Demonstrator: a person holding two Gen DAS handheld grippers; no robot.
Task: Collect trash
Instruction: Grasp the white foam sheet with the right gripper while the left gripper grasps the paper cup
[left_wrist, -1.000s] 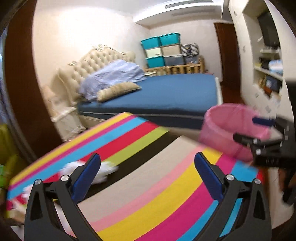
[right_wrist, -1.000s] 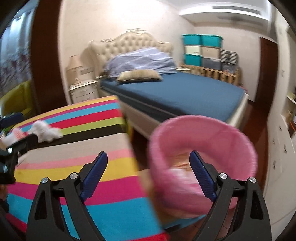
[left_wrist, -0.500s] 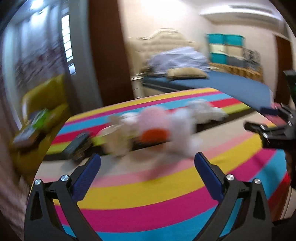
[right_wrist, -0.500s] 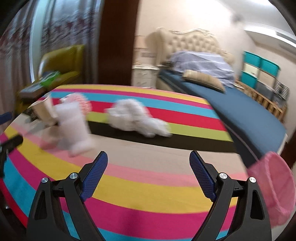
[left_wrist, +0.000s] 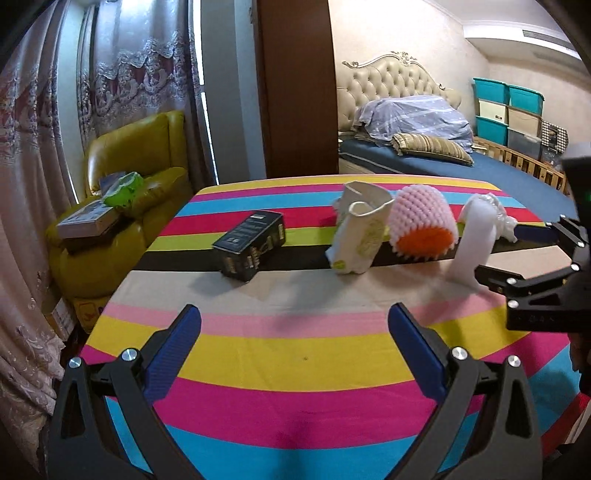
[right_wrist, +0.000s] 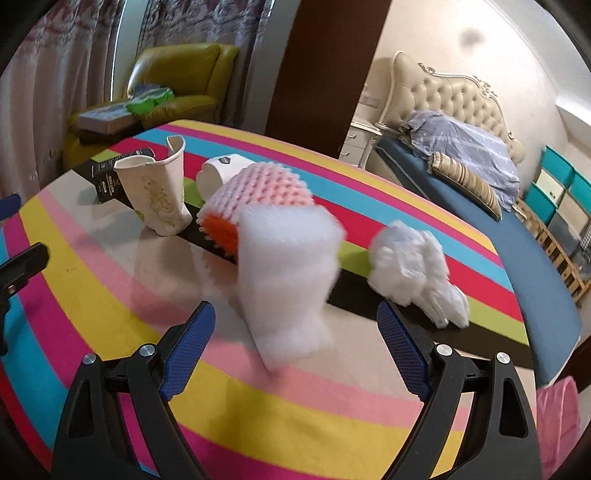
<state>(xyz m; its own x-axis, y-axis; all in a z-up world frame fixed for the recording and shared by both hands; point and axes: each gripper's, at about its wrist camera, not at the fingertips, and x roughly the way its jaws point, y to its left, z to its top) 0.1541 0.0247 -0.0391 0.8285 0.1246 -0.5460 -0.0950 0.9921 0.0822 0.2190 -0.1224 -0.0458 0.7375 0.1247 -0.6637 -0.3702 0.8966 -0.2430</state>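
On my striped table (left_wrist: 295, 354) the trash sits in a row: a black box (left_wrist: 252, 243) on its side, two crumpled white paper cups (left_wrist: 360, 236), a pink foam net (right_wrist: 264, 188) with an orange end, a curled white foam strip (right_wrist: 284, 280), and a crumpled white bag (right_wrist: 413, 269).

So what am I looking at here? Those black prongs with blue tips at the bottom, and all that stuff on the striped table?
Those prongs are hand-held grippers; a person carries one in each hand, and each has a camera looking along its fingers. One picture comes from the left gripper, the other from the right gripper. Both are open and hold nothing. On the striped table lies trash: a black box, a crushed paper cup, a pink foam net sleeve with an orange inside, a white foam strip right before the right gripper, and a crumpled white plastic bag. The pink bin shows at the table's edge.
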